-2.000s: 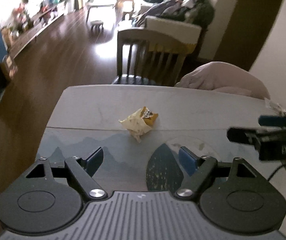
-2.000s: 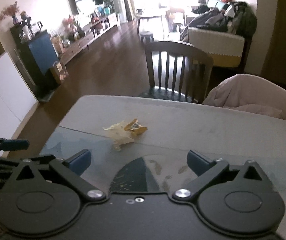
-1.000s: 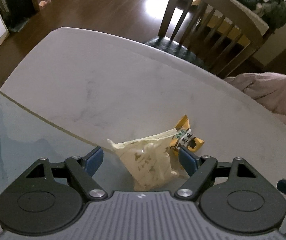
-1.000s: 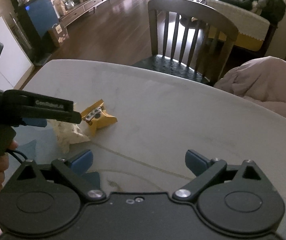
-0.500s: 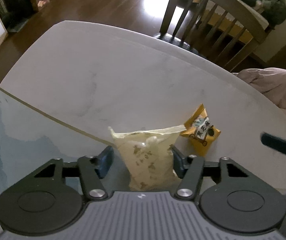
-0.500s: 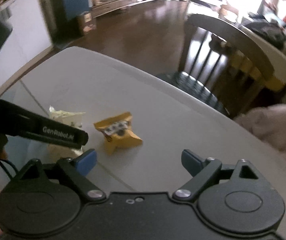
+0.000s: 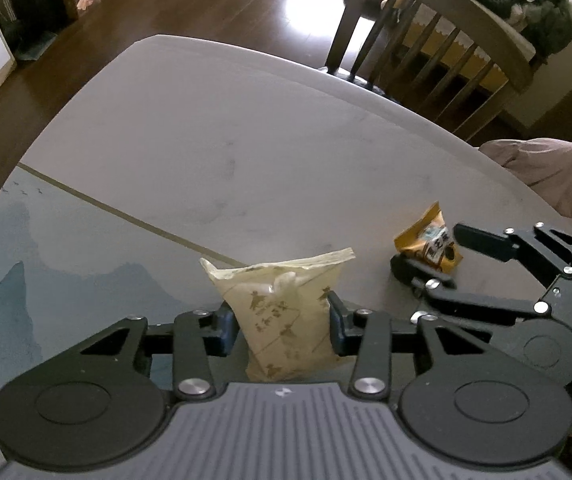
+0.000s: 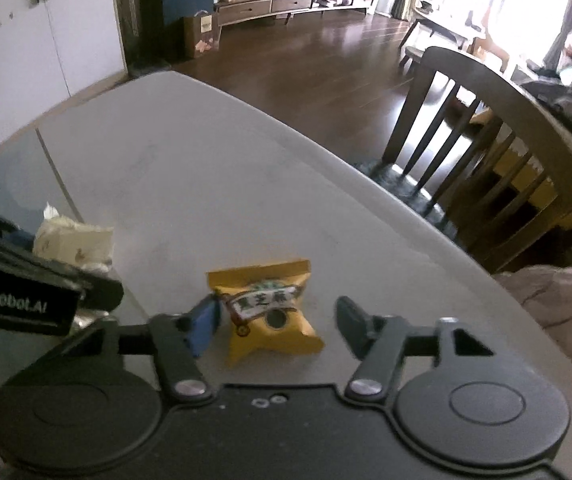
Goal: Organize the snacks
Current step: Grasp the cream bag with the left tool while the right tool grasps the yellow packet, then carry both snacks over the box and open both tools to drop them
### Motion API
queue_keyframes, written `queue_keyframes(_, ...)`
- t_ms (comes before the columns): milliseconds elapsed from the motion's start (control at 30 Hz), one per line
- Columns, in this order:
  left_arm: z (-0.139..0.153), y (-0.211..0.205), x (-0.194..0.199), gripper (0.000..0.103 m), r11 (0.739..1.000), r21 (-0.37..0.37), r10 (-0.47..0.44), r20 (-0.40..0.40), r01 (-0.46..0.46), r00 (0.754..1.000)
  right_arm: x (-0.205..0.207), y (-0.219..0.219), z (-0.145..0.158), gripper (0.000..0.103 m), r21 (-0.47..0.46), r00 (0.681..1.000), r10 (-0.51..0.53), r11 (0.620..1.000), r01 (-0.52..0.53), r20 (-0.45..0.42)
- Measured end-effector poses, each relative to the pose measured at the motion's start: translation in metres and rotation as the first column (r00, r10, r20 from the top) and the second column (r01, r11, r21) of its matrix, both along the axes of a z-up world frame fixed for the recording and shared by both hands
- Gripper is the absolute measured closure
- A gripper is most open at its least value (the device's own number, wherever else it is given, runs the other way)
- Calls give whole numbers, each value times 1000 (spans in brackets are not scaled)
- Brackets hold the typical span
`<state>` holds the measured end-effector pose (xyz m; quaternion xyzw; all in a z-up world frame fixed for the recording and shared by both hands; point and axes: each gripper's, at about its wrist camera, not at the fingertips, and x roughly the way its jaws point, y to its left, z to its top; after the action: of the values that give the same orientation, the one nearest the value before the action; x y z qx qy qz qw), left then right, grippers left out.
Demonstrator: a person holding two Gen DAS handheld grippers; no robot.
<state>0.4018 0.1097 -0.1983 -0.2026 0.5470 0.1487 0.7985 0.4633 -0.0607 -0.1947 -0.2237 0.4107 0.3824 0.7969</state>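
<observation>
I see a cream snack packet (image 7: 286,320) printed with brown lines and small figures, and a yellow-orange packet (image 8: 270,312) with a white and green label. The table (image 7: 246,140) is pale grey, with a blue-grey mountain print along its near edge.

Black tool (image 7: 282,322) linkages, blue pads (image 8: 202,326)

White lettering "enRobot.AI", its start cut off at the frame edge, on the black left gripper (image 8: 22,300), three Chinese characters on a banner label across the yellow snack packet (image 8: 270,312), too blurred to read, faint unreadable print on the pale snack bag (image 7: 286,316)
</observation>
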Motion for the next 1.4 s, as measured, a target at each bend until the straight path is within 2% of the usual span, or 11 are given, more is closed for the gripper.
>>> queue_keyframes(100,3,1,-3,63,1000,5,-5,2,5,1000,-5,-2,2,66,14,1000,-26,1000,26,-13)
queue_keyframes(200,8,0,-6,63,1000,13,-8,1,8,1000,-12,-7,9,71,24,997,-72,997,72,-18)
queue_keyframes(467,39,-6,-18,63,998,42,-44,20,43,999,-34,-30,56,71,73,987,-153,985,156,-40)
queue_keyframes(667,86,-13,-37,63,994,59,-92,87,87,992,-58,-55,108,71,125,975,-218,967,220,-33)
queue_keyframes(967,159,-23,-84,63,983,94,-168,129,156,977,-113,-78,178,71,175,953,-301,938,300,-20)
queue_keyframes(1167,186,-31,-126,63,969,87,-240,135,229,961,-153,-87,198,71,215,942,-334,918,333,-35)
queue_keyframes(1400,200,-35,-177,63,948,89,-315,124,305,941,-201,-87,208,71,208,938,-342,915,346,-59)
